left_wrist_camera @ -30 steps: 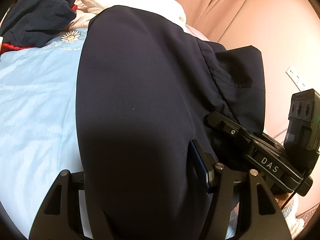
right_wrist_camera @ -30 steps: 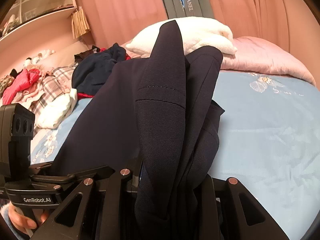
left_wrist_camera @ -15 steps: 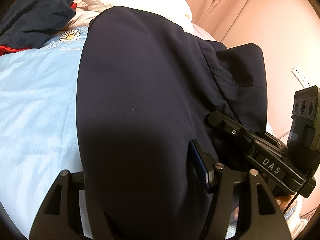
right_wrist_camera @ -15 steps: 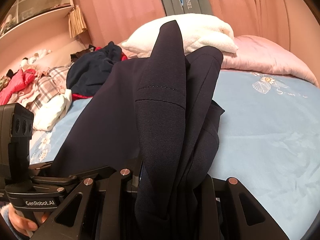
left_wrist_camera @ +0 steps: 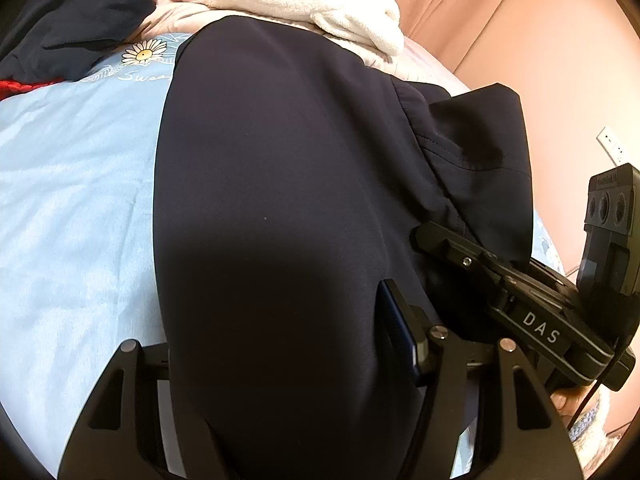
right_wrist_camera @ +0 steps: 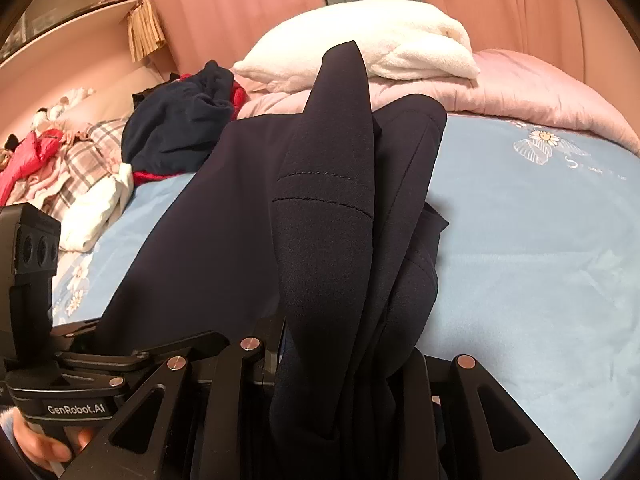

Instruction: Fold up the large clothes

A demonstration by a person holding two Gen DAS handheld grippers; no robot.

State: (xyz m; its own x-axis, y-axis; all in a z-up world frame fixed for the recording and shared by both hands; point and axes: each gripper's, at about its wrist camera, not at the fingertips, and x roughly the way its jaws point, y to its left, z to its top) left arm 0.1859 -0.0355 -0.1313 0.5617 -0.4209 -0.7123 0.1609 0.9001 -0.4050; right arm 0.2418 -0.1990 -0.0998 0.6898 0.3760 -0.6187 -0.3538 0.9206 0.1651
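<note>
A large navy garment [left_wrist_camera: 280, 184] lies over the light blue bed sheet [left_wrist_camera: 72, 208] and runs back between my left gripper's [left_wrist_camera: 280, 340] fingers. That gripper is closed on a broad fold of it; only the right-hand pad [left_wrist_camera: 396, 328] shows, the other is under the cloth. In the right wrist view the same navy garment [right_wrist_camera: 324, 216] stands up in a bunched ridge, with my right gripper [right_wrist_camera: 348, 360] shut on it. The two grippers are close side by side: the right gripper [left_wrist_camera: 440, 244] shows at the left view's right edge, the left gripper [right_wrist_camera: 192, 344] at the right view's lower left.
A white pillow [right_wrist_camera: 372, 52] and a pink quilt [right_wrist_camera: 532, 92] lie at the head of the bed. A heap of loose clothes [right_wrist_camera: 176, 128] sits at the back left. Pink curtains [right_wrist_camera: 248, 4] hang behind. A person's hand [right_wrist_camera: 44, 448] holds the left gripper's handle.
Both grips hold as before. The right gripper has drifted slightly, so the heap of clothes and the pillow have slid across its view. The left view has tipped a little.
</note>
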